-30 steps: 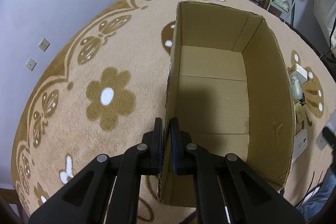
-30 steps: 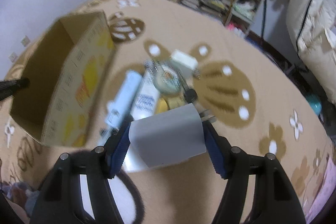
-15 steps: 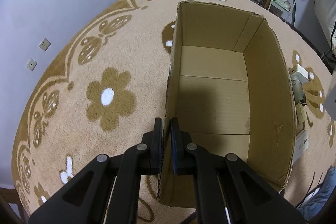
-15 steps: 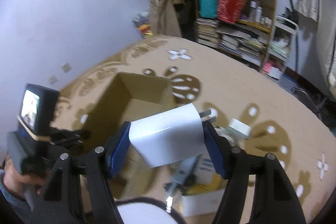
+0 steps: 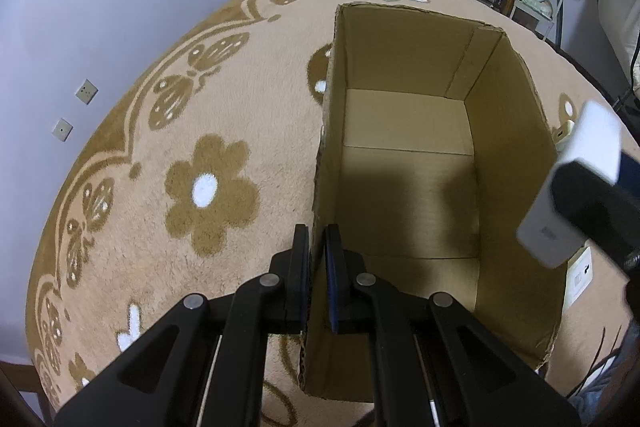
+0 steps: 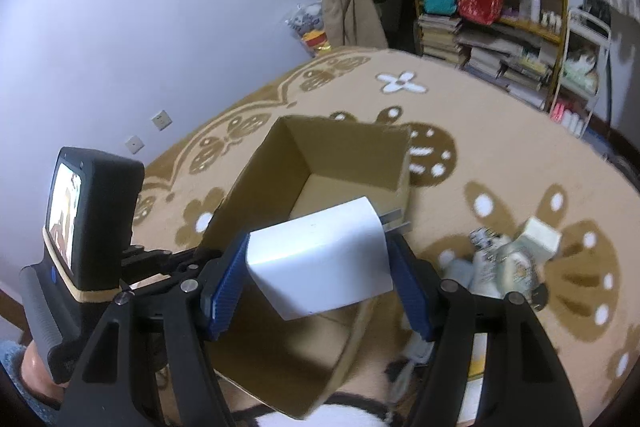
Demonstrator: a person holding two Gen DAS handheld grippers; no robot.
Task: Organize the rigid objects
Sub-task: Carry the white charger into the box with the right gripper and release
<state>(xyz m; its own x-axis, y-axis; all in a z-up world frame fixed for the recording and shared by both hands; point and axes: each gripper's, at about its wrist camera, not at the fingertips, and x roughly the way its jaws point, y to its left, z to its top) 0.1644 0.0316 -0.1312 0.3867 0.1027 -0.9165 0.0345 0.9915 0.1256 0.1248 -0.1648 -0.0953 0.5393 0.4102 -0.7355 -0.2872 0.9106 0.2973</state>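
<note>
An open cardboard box (image 5: 512, 211) stands on the flowered carpet; its inside looks empty. My left gripper (image 5: 317, 259) is shut on the box's near-left wall. The box also shows in the right wrist view (image 6: 256, 187). My right gripper (image 6: 320, 259) is shut on a white plug-in charger (image 6: 320, 259) with metal prongs and holds it above the box's right rim. The charger and the right gripper enter the left wrist view (image 5: 568, 187) at the right edge.
Several bottles, tubes and a small white box (image 6: 536, 239) lie on the carpet right of the cardboard box. A white flat package (image 5: 576, 279) lies beside the box. Shelves with books and bags (image 6: 480, 7) stand at the back wall.
My right gripper has carried the charger from above the pile of items leftward to over the box. The left gripper has kept its hold on the box wall.
</note>
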